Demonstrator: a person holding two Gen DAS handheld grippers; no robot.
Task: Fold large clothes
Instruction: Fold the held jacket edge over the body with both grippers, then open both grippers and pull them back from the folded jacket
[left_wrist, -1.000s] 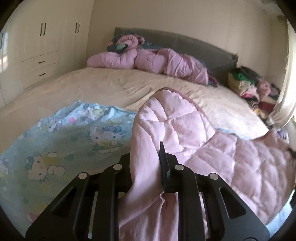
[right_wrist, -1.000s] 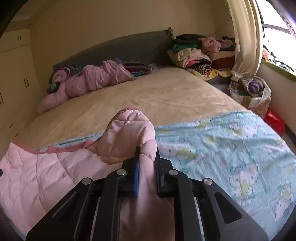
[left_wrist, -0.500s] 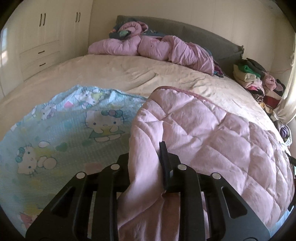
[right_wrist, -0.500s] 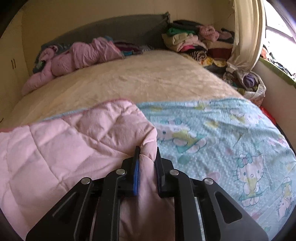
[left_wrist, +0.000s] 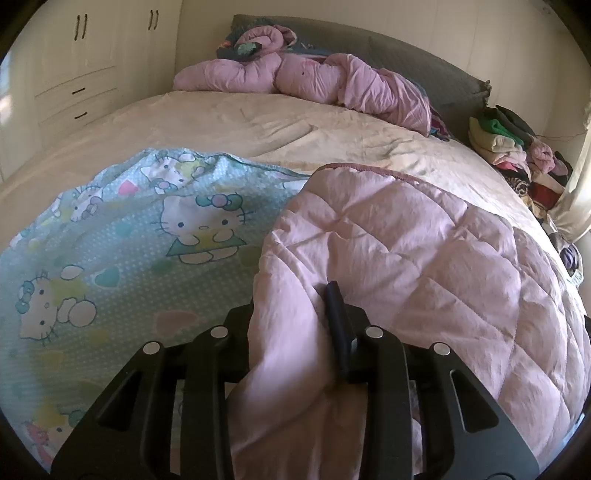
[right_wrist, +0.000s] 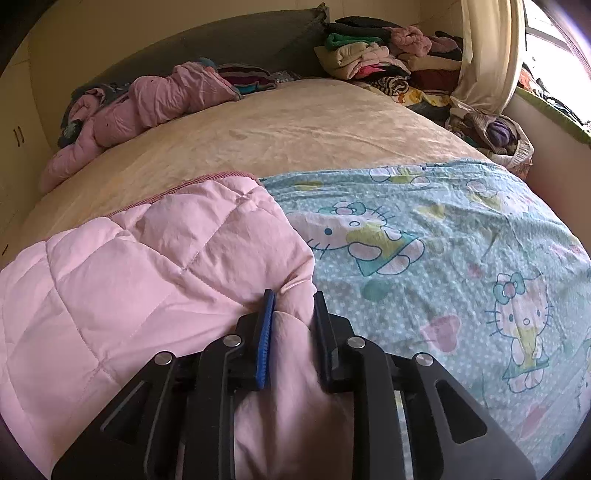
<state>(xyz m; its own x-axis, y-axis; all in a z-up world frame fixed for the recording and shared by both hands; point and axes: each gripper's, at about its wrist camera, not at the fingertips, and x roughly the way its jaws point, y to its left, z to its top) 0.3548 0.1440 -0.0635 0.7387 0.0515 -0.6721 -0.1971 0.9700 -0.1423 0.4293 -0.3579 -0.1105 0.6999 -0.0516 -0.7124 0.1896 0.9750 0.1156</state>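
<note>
At six o'clock in each view, the left gripper (left_wrist: 295, 314) and right gripper (right_wrist: 291, 314) each pinch a bunched corner of the pink quilt (left_wrist: 424, 258), soft, puffy and probably light, best held by its corners, draped over the cartoon sheet (right_wrist: 443, 240) on the bed (right_wrist: 295, 125).

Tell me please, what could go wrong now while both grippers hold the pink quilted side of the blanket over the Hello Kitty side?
1. The left gripper holds a thick bunch of the pink quilted blanket; only one finger shows, so the cloth might slip.
2. The right gripper pinches a narrow fold; if one hand leads, the folded edge could land crooked.
3. The Hello Kitty side is wrinkled; folding may trap creases.
</note>
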